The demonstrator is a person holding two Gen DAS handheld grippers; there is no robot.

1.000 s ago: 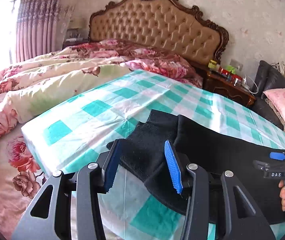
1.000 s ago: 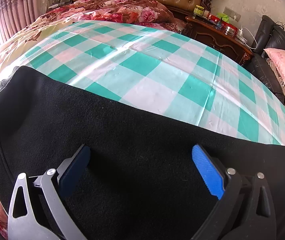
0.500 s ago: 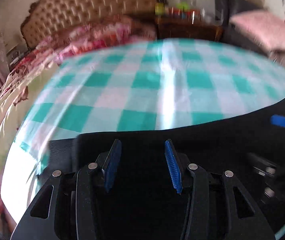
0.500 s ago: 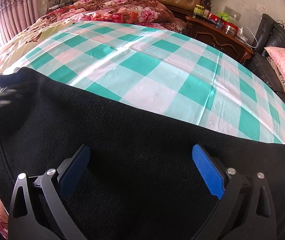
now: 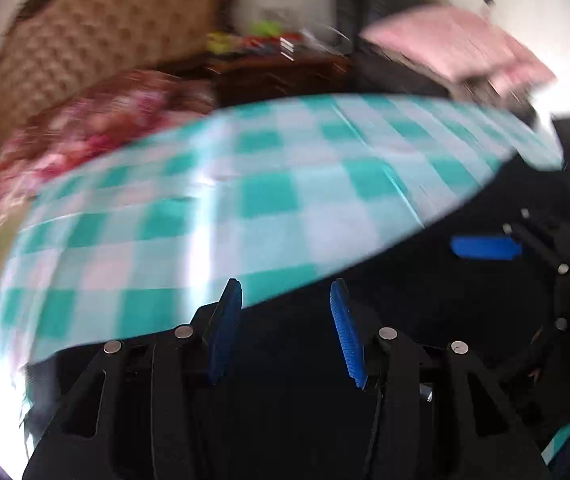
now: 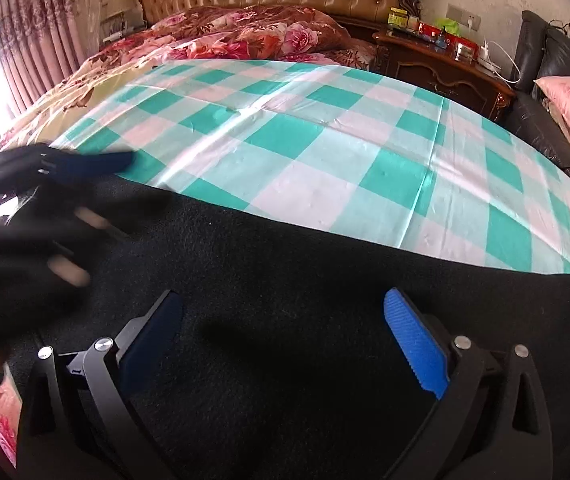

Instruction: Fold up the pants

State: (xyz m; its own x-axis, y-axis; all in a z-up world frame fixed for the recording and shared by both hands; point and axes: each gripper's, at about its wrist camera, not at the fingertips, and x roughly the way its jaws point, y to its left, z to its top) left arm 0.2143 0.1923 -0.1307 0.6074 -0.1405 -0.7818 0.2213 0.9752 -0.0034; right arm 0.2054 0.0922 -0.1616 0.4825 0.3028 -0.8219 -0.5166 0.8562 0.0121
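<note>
Black pants point(image 6: 285, 300) lie crosswise under both grippers; right gripper point(image 6: 281, 340) jaws wide, left gripper point(image 5: 285, 320) jaws half-open, both empty.

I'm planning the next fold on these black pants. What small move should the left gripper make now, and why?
Probably lower the left gripper onto the pants' edge below it and close. Its jaws stand apart with nothing pinched, the cloth lies flat on the checked sheet, and the right gripper hovers open too.

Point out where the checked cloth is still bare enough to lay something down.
The checked cloth lies bare from the black pants' far edge to the floral bedding. The near strip is crowded: pants, the left gripper and the right gripper.
</note>
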